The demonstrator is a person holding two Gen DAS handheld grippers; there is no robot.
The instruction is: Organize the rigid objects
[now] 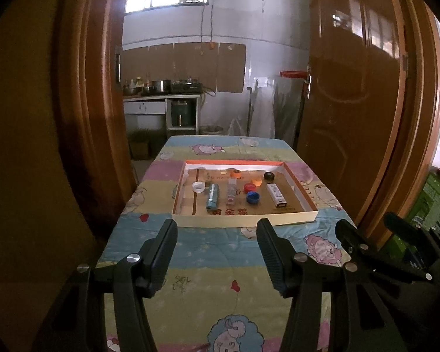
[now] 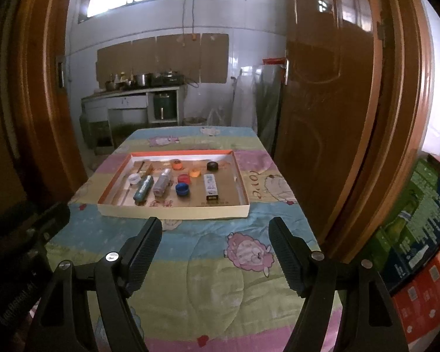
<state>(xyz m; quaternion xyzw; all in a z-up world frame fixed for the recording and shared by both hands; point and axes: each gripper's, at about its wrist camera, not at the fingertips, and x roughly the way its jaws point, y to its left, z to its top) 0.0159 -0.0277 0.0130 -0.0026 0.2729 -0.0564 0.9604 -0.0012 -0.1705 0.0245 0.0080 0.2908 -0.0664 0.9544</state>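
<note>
Left wrist view: the left gripper point(image 1: 217, 228) fills the bottom of the frame, its two black fingers with ribbed pads spread wide and empty above a soft quilted cover point(image 1: 208, 264) printed with cartoon sheep in pastel bands. At mid-frame sits a shallow rectangular cardboard tray point(image 1: 243, 220) with cream walls and an orange inner rim. On its brown floor lie a teal cylindrical tube point(image 1: 212, 196), a clear plastic bottle point(image 1: 231, 192), a flat white box point(image 1: 275, 195), a white round cap point(image 1: 198, 187), and small round caps in blue point(image 1: 253, 197), red point(image 1: 249, 187) and black point(image 1: 269, 176). At the lower right edge the right gripper point(image 1: 369, 223) shows, released as well. Glossy wooden door panels flank both sides. Right wrist view: the right gripper point(image 2: 215, 228) stands released at the bottom, textured pads far apart with nothing between them. The tray point(image 2: 176, 212) lies at centre left, just beyond the fingertips, holding the same tube point(image 2: 143, 189), bottle point(image 2: 162, 183) and box point(image 2: 211, 187). Printed cartons point(image 2: 419, 234) stack at the right edge.
</note>
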